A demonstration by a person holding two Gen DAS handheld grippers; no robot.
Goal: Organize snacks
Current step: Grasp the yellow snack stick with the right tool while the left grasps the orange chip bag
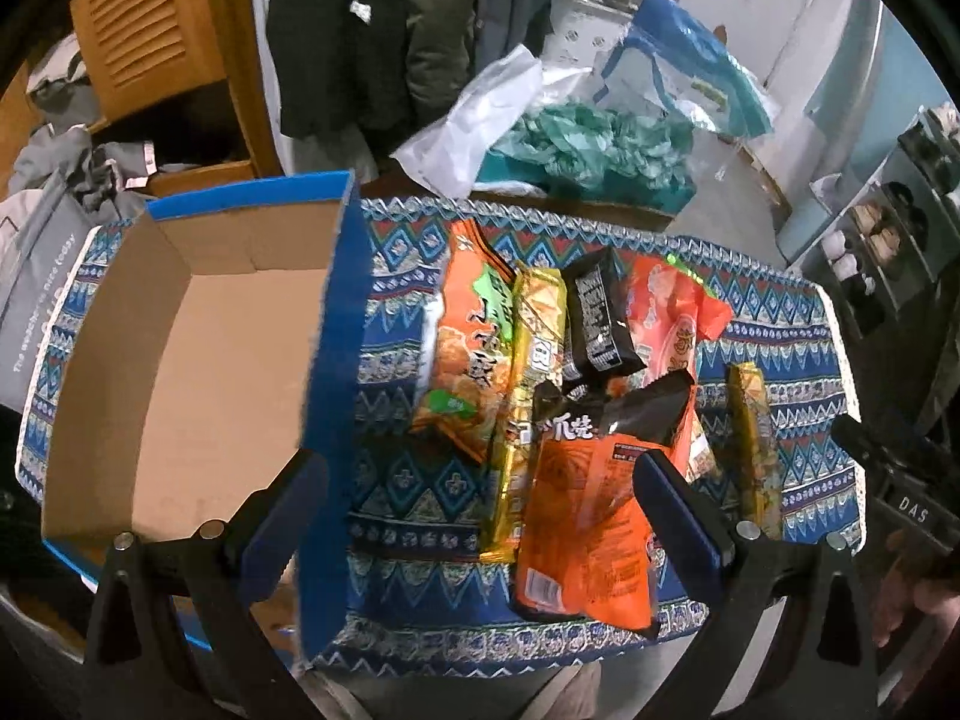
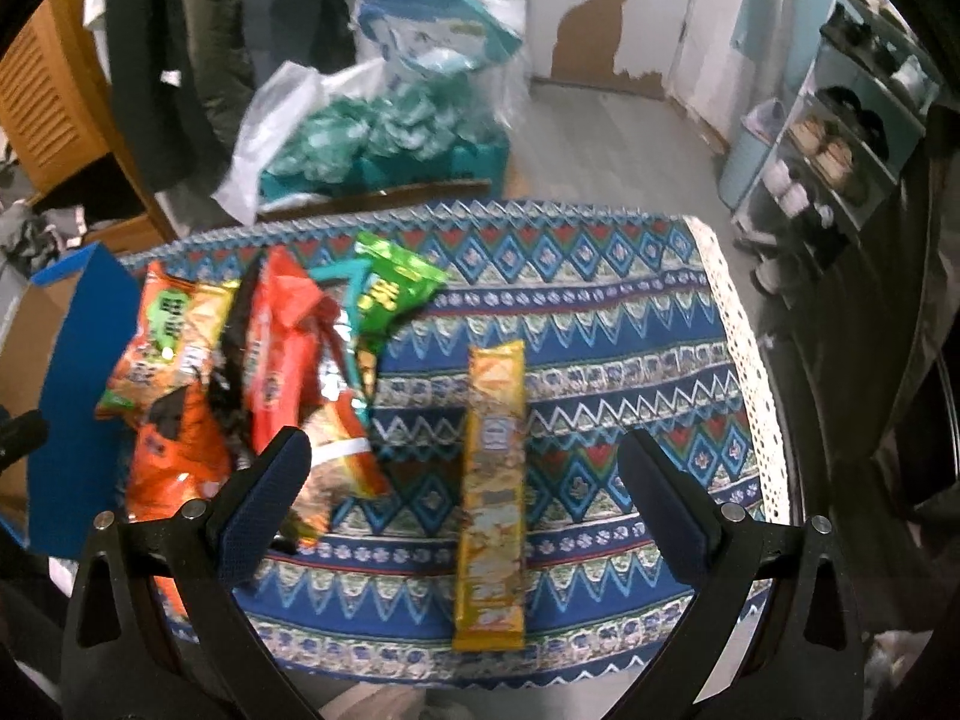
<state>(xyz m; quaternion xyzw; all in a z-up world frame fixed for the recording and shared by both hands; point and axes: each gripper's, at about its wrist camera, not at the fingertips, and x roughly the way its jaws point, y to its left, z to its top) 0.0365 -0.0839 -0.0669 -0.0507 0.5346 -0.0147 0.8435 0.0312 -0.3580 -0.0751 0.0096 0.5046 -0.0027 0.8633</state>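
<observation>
An empty cardboard box [image 1: 198, 372] with blue outer walls stands at the left of the patterned cloth [image 1: 420, 480]. Beside it lies a heap of snack packets: an orange-and-black bag [image 1: 588, 510] nearest me, a long gold bar [image 1: 528, 396], a black pack [image 1: 597, 318] and an orange-green bag [image 1: 468, 336]. My left gripper [image 1: 480, 510] hangs open above the box's right wall and the heap. A separate gold bar [image 2: 492, 492] lies alone on the cloth, lengthwise between the fingers of my open right gripper [image 2: 462, 498]. The heap's orange bag [image 2: 174, 456] and green packet [image 2: 384, 282] show at left.
Beyond the table's far edge sit plastic bags [image 1: 570, 138] with teal contents, hanging coats [image 1: 372, 30] and a wooden cabinet [image 1: 156, 30]. A shoe rack [image 2: 840, 144] stands at right. The right gripper's body [image 1: 900, 480] and a hand [image 1: 912, 594] show at the left view's right edge.
</observation>
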